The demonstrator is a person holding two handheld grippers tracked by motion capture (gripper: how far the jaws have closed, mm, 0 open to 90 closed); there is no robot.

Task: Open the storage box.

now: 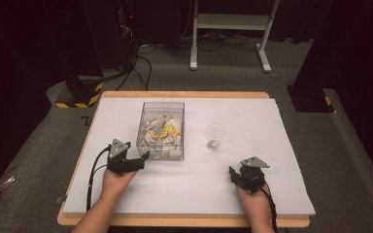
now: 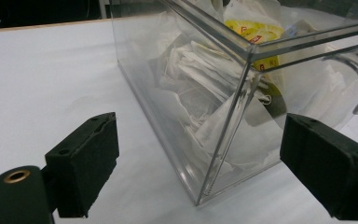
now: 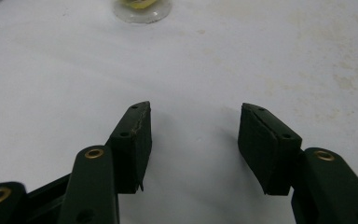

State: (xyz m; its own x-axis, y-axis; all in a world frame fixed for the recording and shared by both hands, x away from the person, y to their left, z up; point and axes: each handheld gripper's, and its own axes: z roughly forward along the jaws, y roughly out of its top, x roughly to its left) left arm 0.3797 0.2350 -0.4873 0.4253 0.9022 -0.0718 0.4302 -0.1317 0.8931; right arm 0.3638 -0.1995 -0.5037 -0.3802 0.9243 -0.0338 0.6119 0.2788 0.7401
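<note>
A clear plastic box [image 1: 143,124] stands mid-table and holds several white packets and a yellow one [image 1: 167,131]. My left gripper [image 1: 142,158] sits at the box's near left corner. In the left gripper view its jaws [image 2: 199,122] stand wide open on either side of that box corner [image 2: 233,116], with the pads apart from the walls. A small clear cup [image 1: 215,136] stands to the right of the box. My right gripper [image 1: 232,172] rests low over the white table at the near right. Its jaws [image 3: 196,111] are open with nothing between them, and the cup's base [image 3: 142,7] lies farther ahead.
The white sheet [image 1: 272,145] covers a wooden table [image 1: 184,94] whose edge shows all round. Beyond it are grey carpet, cables, a white frame's legs [image 1: 228,22] and yellow-and-black striped bases [image 1: 80,92].
</note>
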